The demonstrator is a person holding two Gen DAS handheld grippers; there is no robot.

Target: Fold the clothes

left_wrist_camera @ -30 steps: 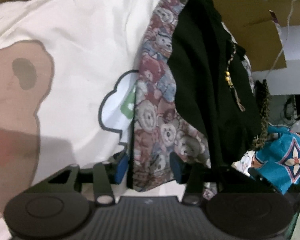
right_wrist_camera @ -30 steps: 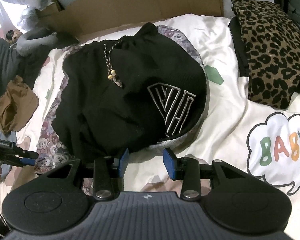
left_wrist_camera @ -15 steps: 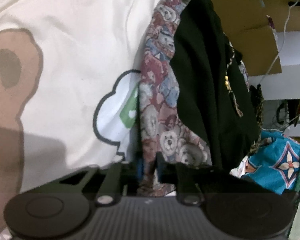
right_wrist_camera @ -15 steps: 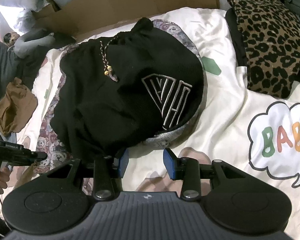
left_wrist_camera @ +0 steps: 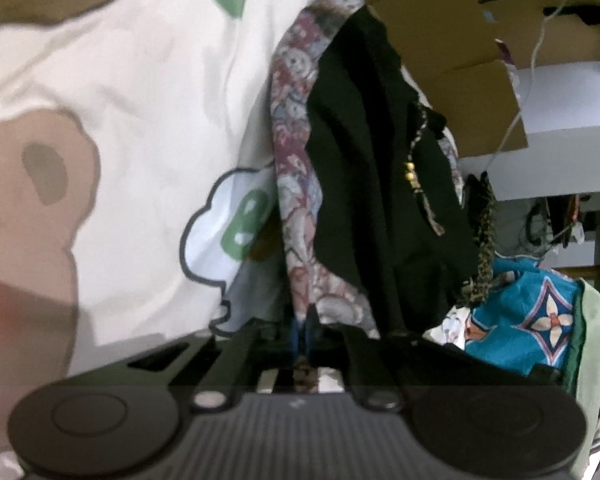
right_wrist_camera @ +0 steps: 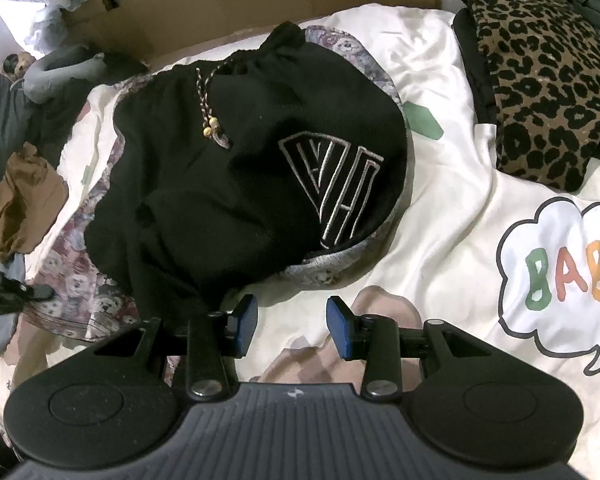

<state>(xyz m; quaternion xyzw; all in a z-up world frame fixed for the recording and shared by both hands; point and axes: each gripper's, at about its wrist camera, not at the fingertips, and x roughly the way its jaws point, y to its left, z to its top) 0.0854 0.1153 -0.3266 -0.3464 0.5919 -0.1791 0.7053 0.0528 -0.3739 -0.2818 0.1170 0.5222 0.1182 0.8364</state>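
Since 1 s ago your left gripper [left_wrist_camera: 303, 330] has gone from wide open to pinched tight on the near edge of the bear-print garment [left_wrist_camera: 296, 184], and the cloth now rises off the bedsheet [left_wrist_camera: 140, 92] w/ a shadow under it; the frame is blurred, so you're likely mid-lift.

Left wrist view: blue pads are pressed together w/ bear-print fabric between them. The black garment [left_wrist_camera: 380, 184] lies on top of the bear-print one, its beaded drawstring [left_wrist_camera: 414, 178] hanging across it. A blue patterned cloth [left_wrist_camera: 528, 312] sits at lower right, apart from the pile.

Right wrist view: your right gripper [right_wrist_camera: 292, 328] stands wide, nothing between the pads, hovering just above the sheet near the front edge of the pile. The black garment [right_wrist_camera: 228, 160] w/ its white outlined logo [right_wrist_camera: 336, 184] is a rumpled mound, not flat, no clean fold lines. The bear-print piece [right_wrist_camera: 84, 280] pokes out all round beneath it. Your left gripper [right_wrist_camera: 16, 292] shows at far left on that piece's edge. A leopard-print cushion [right_wrist_camera: 540, 80] and a brown cloth [right_wrist_camera: 20, 200] lie off to the sides.

Progress, as a judgement: neither garment looks folded; both are bunched and stacked. Left: separate them, spread each, fold. Whether other items are done, can't tell
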